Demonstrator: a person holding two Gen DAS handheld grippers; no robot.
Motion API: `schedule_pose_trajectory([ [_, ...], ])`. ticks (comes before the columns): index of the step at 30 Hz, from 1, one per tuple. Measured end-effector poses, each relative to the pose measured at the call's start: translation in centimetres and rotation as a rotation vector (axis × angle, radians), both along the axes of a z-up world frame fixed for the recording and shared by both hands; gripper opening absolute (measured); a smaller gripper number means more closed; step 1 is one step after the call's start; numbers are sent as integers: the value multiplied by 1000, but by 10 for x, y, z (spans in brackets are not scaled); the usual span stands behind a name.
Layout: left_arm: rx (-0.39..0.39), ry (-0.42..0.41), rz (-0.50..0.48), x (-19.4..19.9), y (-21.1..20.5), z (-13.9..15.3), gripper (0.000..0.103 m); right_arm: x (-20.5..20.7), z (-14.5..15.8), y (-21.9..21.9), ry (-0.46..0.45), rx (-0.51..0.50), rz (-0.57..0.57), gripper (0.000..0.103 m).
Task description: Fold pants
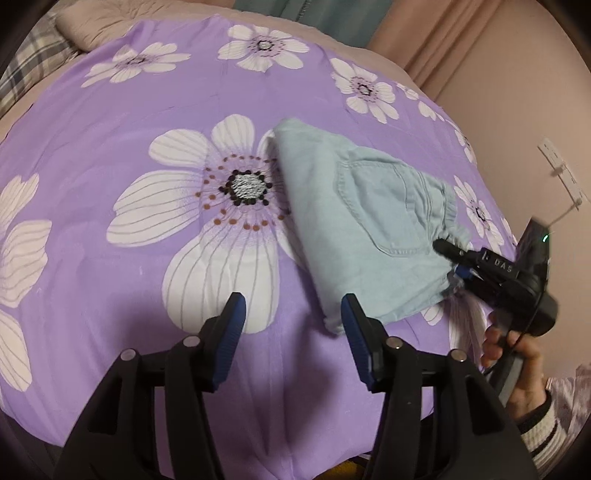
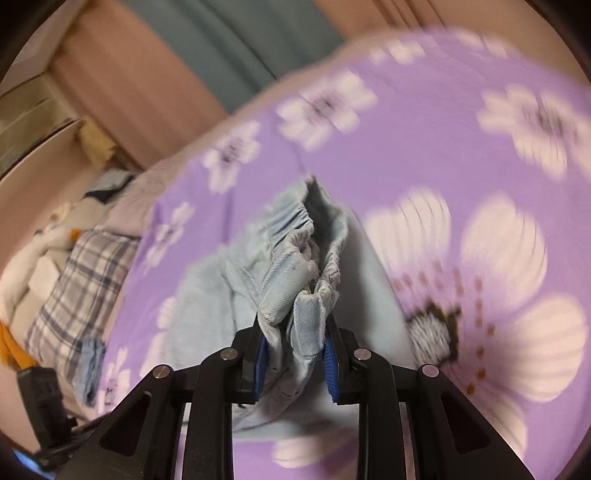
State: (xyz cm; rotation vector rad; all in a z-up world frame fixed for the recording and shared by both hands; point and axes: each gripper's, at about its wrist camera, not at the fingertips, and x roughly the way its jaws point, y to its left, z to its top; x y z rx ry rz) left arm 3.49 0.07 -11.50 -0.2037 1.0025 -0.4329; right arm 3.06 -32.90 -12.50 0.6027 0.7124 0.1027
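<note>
Light blue pants (image 1: pixel 369 221) lie folded on a purple bedsheet with white flowers (image 1: pixel 147 110), right of the big flower. My left gripper (image 1: pixel 291 310) is open and empty, just short of the near corner of the pants. My right gripper (image 1: pixel 452 262) is shut on the elastic waistband at the right edge of the pants. In the right wrist view the right gripper (image 2: pixel 293 332) pinches the bunched waistband (image 2: pixel 306 251) between its blue pads, and the pants (image 2: pixel 207 295) spread below it. That view is blurred by motion.
A plaid pillow (image 2: pixel 81 269) and piled clothes (image 2: pixel 48 236) lie at the head of the bed. Pink curtains (image 1: pixel 443 40) and a wall (image 1: pixel 535 110) stand beyond the bed's right edge. A beige pillow (image 1: pixel 107 18) lies at the far left.
</note>
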Motion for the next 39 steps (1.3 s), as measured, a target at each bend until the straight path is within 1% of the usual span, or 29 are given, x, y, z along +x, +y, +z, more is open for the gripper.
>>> schedule_pose_trajectory([
  [1, -6, 3, 8, 1, 2, 0, 53, 6, -16, -7, 66, 43, 0, 27],
  [2, -8, 6, 16, 0, 5, -1, 54, 6, -24, -15, 72, 112, -7, 27],
  [4, -12, 15, 30, 0, 9, -2, 54, 4, -24, -26, 50, 202, 1, 31],
  [5, -15, 18, 36, 0, 11, -3, 54, 5, -23, -31, 54, 223, 3, 33],
  [8, -27, 27, 53, 2, 16, -4, 54, 0, -16, -44, 46, 248, -16, 41],
  [9, -32, 29, 56, 2, 17, -4, 54, -3, -12, -49, 36, 250, -32, 48],
  [10, -37, 31, 58, 3, 17, -4, 54, -9, -8, -54, 21, 234, -59, 51],
  [11, -42, 33, 59, 6, 17, -4, 54, -14, -3, -55, 10, 209, -79, 52],
  [13, -46, 31, 56, 11, 15, -2, 54, -25, 10, -56, -20, 119, -111, 52],
  [15, -57, 23, 46, 18, 9, 3, 54, -35, 27, -44, -81, 20, -95, 52],
  [17, -78, 11, 29, 27, 0, 10, 53, -38, 39, -24, -131, -50, -38, 52],
  [18, -91, 3, 21, 31, -4, 14, 53, -38, 45, -13, -157, -80, 11, 52],
  [19, -100, -3, 14, 34, -7, 17, 52, -35, 49, 2, -179, -109, 90, 51],
  [20, -113, -11, 6, 39, -11, 20, 47, -31, 50, 16, -186, -130, 156, 51],
  [21, -125, -16, 0, 45, -16, 23, 39, -26, 50, 34, -186, -151, 225, 44],
  [22, -132, -12, -6, 50, -20, 24, 36, -19, 47, 52, -180, -160, 294, 30],
  [23, -137, -10, -12, 56, -24, 24, 30, -10, 43, 69, -163, -169, 353, 24],
  [24, -139, -6, -21, 63, -29, 24, 27, -4, 40, 83, -150, -185, 393, 16],
  [25, -137, -4, -29, 67, -31, 25, 27, 2, 37, 95, -144, -205, 419, 14],
  [26, -134, -2, -42, 71, -36, 24, 27, 7, 35, 105, -143, -220, 442, 13],
  [29, -123, 37, -75, 90, -45, 13, 20, 19, 29, 123, -141, -239, 501, 13],
  [31, -110, 88, -69, 104, -48, -2, 19, 30, 20, 132, -110, -236, 535, 13],
  [33, -86, 130, -52, 118, -48, -19, 20, 33, 5, 132, -55, -229, 569, 13],
  [34, -102, 144, -39, 124, -45, -25, 19, 33, -5, 133, -27, -243, 578, 13],
  [36, -147, 154, -3, 134, -38, -27, 13, 30, -14, 131, -22, -246, 581, 11],
  [37, -150, 154, 8, 138, -36, -27, 13, 30, -15, 129, -26, -232, 579, 11],
  [39, -147, 128, 29, 148, -33, -23, 14, 32, -15, 124, -22, -203, 579, 11],
])
